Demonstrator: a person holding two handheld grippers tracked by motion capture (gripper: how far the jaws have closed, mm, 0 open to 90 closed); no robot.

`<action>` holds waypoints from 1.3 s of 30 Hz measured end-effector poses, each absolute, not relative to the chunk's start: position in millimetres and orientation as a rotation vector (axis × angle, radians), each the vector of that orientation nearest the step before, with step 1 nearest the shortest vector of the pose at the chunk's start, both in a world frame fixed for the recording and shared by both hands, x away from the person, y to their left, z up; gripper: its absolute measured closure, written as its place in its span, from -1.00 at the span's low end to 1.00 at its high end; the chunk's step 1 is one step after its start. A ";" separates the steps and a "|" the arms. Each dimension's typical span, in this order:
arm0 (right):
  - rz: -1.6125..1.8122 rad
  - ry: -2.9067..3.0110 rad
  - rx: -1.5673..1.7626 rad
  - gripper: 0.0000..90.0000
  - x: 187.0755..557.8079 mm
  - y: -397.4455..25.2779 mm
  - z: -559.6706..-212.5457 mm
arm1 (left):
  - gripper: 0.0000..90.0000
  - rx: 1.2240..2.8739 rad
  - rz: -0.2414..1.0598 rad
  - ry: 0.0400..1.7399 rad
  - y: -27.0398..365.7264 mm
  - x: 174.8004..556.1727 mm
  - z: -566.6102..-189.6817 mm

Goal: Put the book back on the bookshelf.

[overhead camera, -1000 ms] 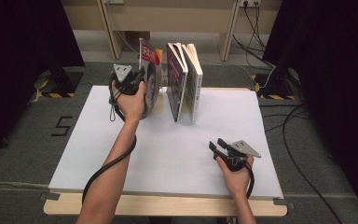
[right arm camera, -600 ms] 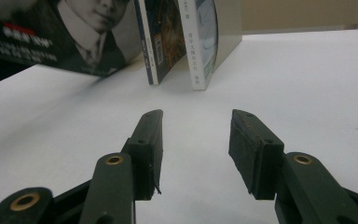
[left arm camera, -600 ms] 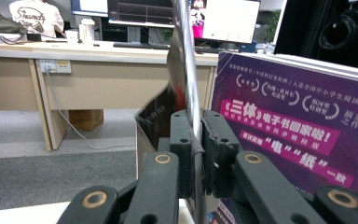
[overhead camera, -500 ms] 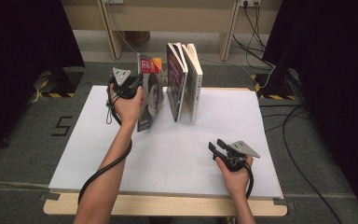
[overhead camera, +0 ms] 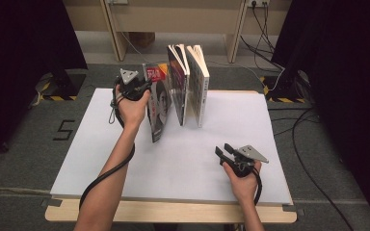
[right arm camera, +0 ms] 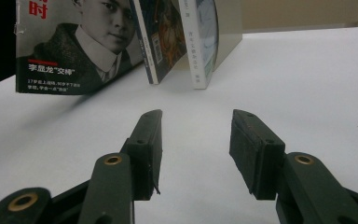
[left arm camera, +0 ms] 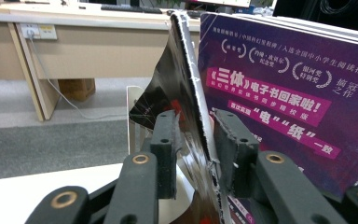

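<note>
A magazine (overhead camera: 156,108) with a black-and-white portrait cover (right arm camera: 70,42) hangs tilted, its lower edge off the white table (overhead camera: 125,168). My left gripper (overhead camera: 147,86) is shut on its top edge, the thin dark cover (left arm camera: 182,93) pinched between the pads (left arm camera: 168,140). A purple printed page (left arm camera: 279,93) stands just right of the jaws. Two books (overhead camera: 178,86) (overhead camera: 198,86) stand upright to the magazine's right. Near the front right, my right gripper (overhead camera: 221,150) rests on the table, open (right arm camera: 196,140) and empty, pointing at the books (right arm camera: 161,37).
A pale bookend (right arm camera: 230,28) stands behind the two books. Wooden desk legs (overhead camera: 115,38) and cables (overhead camera: 270,29) lie beyond the table's far edge. White tabletop stretches between the right gripper and the books.
The left gripper has drawn the magazine away from the standing books; its lower end has swung toward the person and it tilts more. The right gripper has not moved.
</note>
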State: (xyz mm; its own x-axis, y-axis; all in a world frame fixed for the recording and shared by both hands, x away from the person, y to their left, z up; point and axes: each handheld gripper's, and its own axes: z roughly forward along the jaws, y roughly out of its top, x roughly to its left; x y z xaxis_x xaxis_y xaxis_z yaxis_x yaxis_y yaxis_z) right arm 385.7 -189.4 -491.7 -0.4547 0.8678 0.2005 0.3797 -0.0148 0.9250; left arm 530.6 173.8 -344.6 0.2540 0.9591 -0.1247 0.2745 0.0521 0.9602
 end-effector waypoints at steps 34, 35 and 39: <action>1.473 1.837 1.330 0.17 387.9 -191.0 -492.4 | 0.90 1.513 0.503 1.408 165.3 553.7 -352.2; 1.476 1.836 1.328 0.17 388.0 -191.2 -492.5 | 0.91 1.494 0.510 1.381 166.6 547.9 -345.5; 1.475 1.841 1.324 0.17 387.5 -191.7 -492.4 | 0.92 1.489 0.533 1.325 167.5 538.4 -331.8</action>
State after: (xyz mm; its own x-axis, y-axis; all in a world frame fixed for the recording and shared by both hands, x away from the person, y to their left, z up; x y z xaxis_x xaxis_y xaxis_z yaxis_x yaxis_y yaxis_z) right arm 387.5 -191.7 -492.4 -0.4493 0.8657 0.2207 0.4043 -0.0232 0.9143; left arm 538.4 167.5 -331.8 0.2944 0.9103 -0.2910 0.4549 0.1343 0.8804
